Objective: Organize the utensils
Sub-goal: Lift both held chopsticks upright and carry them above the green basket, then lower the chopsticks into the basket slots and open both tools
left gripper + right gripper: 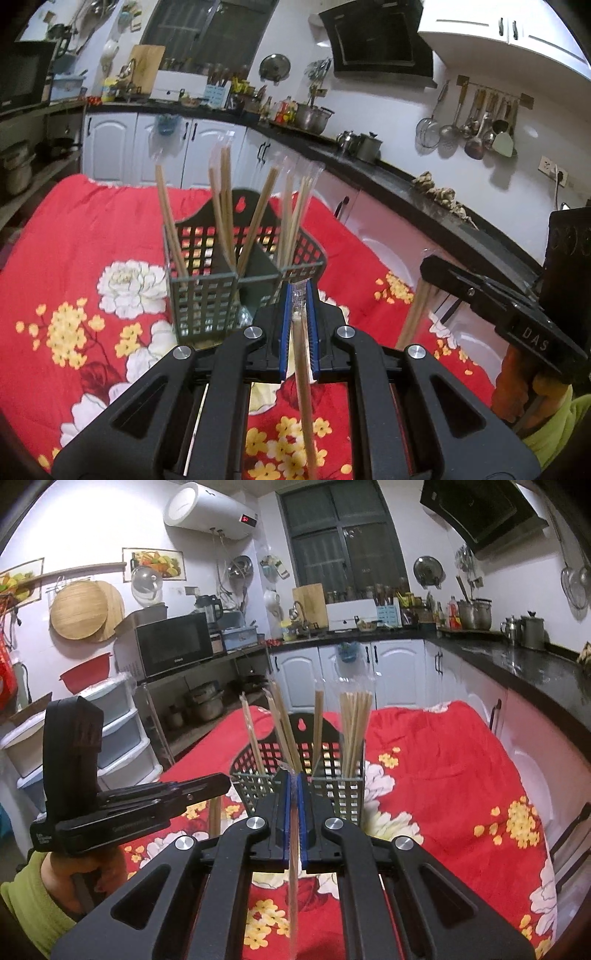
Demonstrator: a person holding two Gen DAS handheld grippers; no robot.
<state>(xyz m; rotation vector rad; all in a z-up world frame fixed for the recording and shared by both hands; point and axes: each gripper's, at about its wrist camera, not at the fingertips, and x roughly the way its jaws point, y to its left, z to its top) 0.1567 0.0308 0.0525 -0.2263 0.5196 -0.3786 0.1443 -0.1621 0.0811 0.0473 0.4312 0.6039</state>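
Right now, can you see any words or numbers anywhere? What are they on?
"DAS" stands in raised letters on the right gripper, on its black body, seen from the left wrist view.
Red glowing digits show on the water heater, too blurred to read.
A small brand name sits under the microwave door, too small to read.
White print on the left gripper, at its rear end, is too small to read.

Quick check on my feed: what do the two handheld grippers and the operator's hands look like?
Both the left gripper and right gripper are matte black with blue ribbed finger pads, silver screws and triangular cut-outs. One side reads "DAS" in white. The hand shows an orange glove and lime-green sleeve. No cables visible.
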